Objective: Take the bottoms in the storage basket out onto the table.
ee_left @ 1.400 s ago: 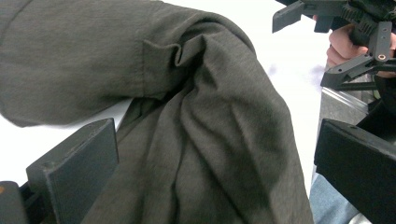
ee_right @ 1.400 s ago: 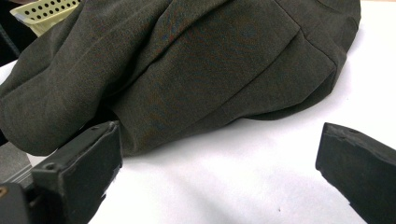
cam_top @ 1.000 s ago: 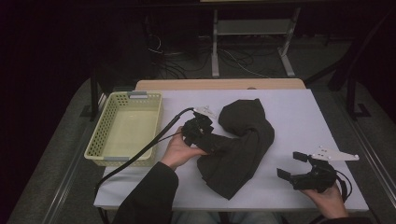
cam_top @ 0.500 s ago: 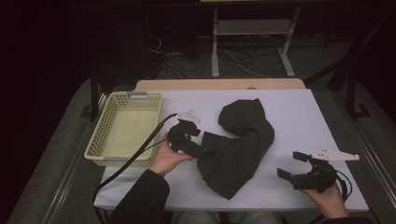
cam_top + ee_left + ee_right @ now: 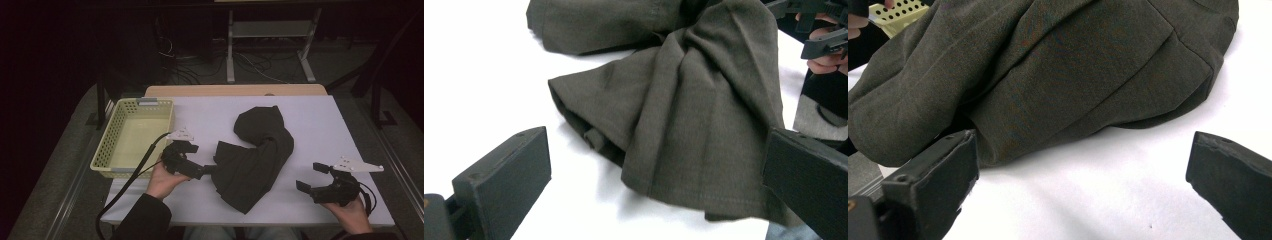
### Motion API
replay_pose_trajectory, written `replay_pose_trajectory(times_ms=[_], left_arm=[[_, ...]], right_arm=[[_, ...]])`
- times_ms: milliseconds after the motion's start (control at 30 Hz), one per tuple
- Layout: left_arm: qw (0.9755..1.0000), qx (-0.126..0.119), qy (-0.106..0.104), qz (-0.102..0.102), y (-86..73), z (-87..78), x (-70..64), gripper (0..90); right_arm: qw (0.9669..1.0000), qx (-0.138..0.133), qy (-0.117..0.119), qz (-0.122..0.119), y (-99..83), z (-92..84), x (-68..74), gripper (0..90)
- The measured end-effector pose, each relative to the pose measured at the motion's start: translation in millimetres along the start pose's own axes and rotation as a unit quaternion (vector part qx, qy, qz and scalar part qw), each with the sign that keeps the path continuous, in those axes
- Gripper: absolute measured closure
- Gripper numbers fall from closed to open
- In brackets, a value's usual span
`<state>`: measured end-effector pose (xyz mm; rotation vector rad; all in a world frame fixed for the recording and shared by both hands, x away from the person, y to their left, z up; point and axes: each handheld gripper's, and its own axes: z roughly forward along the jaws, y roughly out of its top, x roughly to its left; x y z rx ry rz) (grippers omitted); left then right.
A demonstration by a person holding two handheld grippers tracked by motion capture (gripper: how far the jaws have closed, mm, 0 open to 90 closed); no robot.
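Note:
A dark crumpled cloth (image 5: 255,155) lies in the middle of the white table (image 5: 320,125). My left gripper (image 5: 207,170) sits just left of the cloth's lower part, pointing right at it. In the left gripper view its jaws stand wide apart, and my left gripper (image 5: 657,150) faces the hemmed edge of the cloth (image 5: 694,115) without closing on it. My right gripper (image 5: 311,176) rests near the table's front right, open, a short way from the cloth. In the right gripper view my right gripper (image 5: 1083,150) has bare table between its jaws, with the cloth (image 5: 1048,75) just beyond.
A pale yellow perforated basket (image 5: 107,150) stands at the table's left side, with nothing in it that I can see. The left gripper's cable (image 5: 135,175) trails off the front edge. The floor around the table is dark, with a metal stand (image 5: 270,35) behind.
My left gripper has drawn back from over the cloth, moving left and toward the person, and now sits beside the cloth's edge. The right gripper has stayed put.

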<state>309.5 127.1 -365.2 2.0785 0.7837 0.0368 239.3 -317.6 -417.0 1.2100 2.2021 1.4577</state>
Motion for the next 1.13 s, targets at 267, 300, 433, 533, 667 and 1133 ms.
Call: replay_pose_trajectory(times_ms=[267, 300, 433, 533, 667, 1133], left_arm=[[0.9987, -0.037, 0.017, -0.031, -29.9, -14.2, 4.6, 0.0], [0.9984, -0.04, 0.019, -0.034, -34.3, -15.3, 5.0, 0.0], [0.9983, -0.033, 0.03, -0.037, -48.0, -17.3, 4.1, 0.0], [0.9982, -0.031, 0.035, -0.038, -55.8, -18.5, 2.0, 0.0], [0.9981, -0.026, 0.035, -0.045, -66.3, -18.5, 0.9, 0.0], [0.996, -0.06, 0.06, -0.029, -80.0, -23.2, -4.7, 0.0]], right_arm=[[1.0, 0.0, 0.0, 0.0, 0.2, -0.2, 0.4, 0.1], [1.0, 0.0, 0.0, 0.0, 0.2, -0.2, 0.4, 0.1], [1.0, 0.0, 0.0, 0.001, 0.1, -0.1, 0.4, 0.1], [1.0, 0.0, -0.001, -0.001, 0.1, 0.0, 0.5, 0.1], [1.0, -0.001, -0.001, -0.001, 0.1, 0.0, 0.7, 0.1], [1.0, -0.001, -0.002, -0.003, -0.1, 0.0, 1.2, 0.1]])
